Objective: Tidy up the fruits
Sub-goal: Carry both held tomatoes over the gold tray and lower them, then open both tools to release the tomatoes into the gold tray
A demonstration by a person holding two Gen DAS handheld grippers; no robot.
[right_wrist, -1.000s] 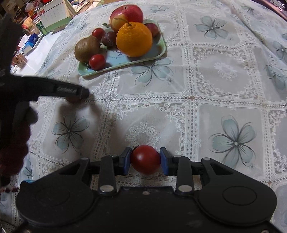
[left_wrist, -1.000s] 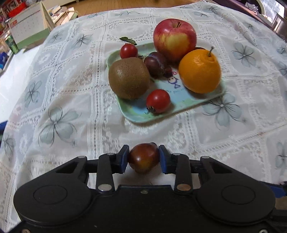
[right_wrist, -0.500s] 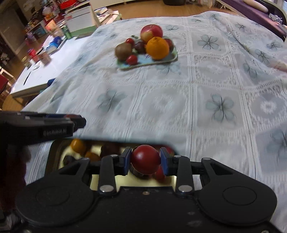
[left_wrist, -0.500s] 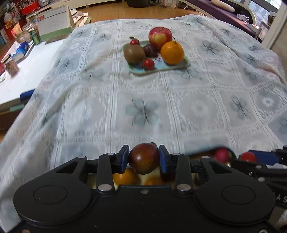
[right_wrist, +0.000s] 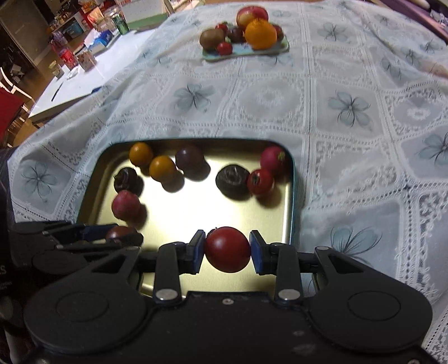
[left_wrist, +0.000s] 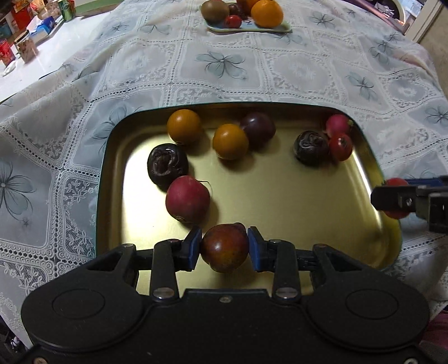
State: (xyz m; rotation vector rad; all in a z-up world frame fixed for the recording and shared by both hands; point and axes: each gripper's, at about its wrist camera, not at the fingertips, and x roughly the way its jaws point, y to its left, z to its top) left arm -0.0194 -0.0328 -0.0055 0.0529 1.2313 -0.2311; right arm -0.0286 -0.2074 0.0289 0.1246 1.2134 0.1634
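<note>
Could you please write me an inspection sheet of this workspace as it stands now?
Surface: lace floral tablecloth over the table.
Job's things: gold tray holding eight small fruits; far green plate with apple, orange, kiwi, small fruits.
Clutter: boxes and cans on the side table.
Grippers: left tongs shut on dark tomato; right tongs shut on red tomato; both over the tray.
Cables: nothing seen.
Surroundings: cluttered room, wood floor.

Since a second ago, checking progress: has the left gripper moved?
Yes. The left gripper pulled back from the small fruit plate, now far off, to over the gold tray.
</note>
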